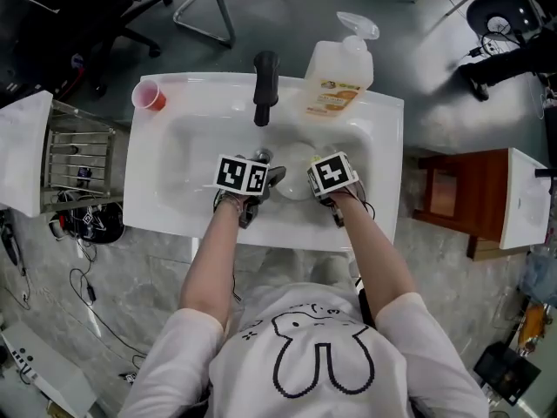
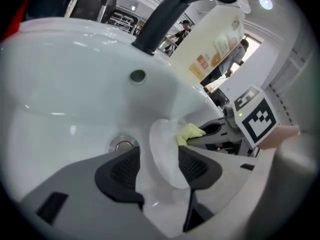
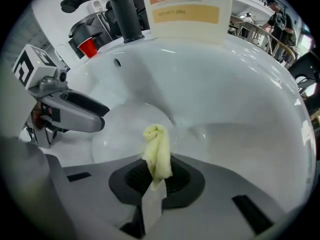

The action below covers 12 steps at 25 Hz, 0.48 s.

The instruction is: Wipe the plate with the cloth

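Plate [image 2: 164, 151], white, sits low in the sink [image 1: 157, 190] basin, right betw. the two grippers. L gripper [image 2: 156, 164] is unclenched w/ the plate's near rim standing in the gap. Its R-hand pad is close on the rim, the other pad clearly off it, so no grip yet, I'd say. R gripper [image 3: 155, 181] is clenched on the yellow cloth [image 3: 157, 154], which pokes out as a twisted roll w/ its long axis running along the gripper's pointing line, straight at the plate. So the plate lies just ahead of and below the cloth tip, and the R hand looks like the one to wipe while the L steadies. Plate is round, so no axis to mind. L gripper view shows the cloth tip up against the plate's far edge, prob. touching, which R gripper view can't settle. R gripper view shows the clamp on the cloth and the plate's open face. Head view hides both sets of jaws under the marker cubes. Further off: drain [image 2: 123, 145], black tap [image 1: 265, 85], soap bottle [image 1: 339, 72], red cup [image 1: 150, 97] on the rim.
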Tool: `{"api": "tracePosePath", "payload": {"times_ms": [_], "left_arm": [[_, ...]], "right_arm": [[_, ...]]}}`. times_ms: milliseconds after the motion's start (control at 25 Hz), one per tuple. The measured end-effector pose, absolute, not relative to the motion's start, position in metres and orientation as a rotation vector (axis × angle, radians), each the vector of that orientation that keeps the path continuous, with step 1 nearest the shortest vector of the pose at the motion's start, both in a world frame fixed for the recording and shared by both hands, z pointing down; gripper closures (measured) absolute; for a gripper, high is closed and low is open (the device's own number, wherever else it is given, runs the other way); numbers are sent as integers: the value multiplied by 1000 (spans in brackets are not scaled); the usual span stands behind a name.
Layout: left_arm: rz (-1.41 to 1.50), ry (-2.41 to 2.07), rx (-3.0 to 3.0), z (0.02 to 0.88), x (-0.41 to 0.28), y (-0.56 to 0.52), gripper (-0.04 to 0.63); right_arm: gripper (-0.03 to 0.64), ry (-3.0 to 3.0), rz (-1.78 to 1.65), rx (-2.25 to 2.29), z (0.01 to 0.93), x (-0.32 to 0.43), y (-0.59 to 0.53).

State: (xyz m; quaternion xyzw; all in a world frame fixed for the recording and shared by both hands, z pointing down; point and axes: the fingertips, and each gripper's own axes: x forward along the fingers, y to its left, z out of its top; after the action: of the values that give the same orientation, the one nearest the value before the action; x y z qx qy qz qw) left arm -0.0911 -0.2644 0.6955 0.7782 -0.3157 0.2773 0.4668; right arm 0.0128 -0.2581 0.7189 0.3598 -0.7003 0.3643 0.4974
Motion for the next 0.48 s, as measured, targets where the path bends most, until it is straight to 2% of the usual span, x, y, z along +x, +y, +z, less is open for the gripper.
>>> {"api": "tracePosePath", "payload": {"times_ms": [120,280,360,480], "left_arm": [[681,-739,1853,706,-87,-262,377],[607,-748,1793,709,-87,-266,496],[565,-754,1756,710,-88,-268,531],[499,-724,1684,711,-90,-267,546]], "right_arm": [[569,-1695,935,894,720,14,-258],[569,-1699,969,925,720,15,-259],[569,-1701,968,940,719,15,-258],[569,-1706,970,953,719,15,-258]]}}
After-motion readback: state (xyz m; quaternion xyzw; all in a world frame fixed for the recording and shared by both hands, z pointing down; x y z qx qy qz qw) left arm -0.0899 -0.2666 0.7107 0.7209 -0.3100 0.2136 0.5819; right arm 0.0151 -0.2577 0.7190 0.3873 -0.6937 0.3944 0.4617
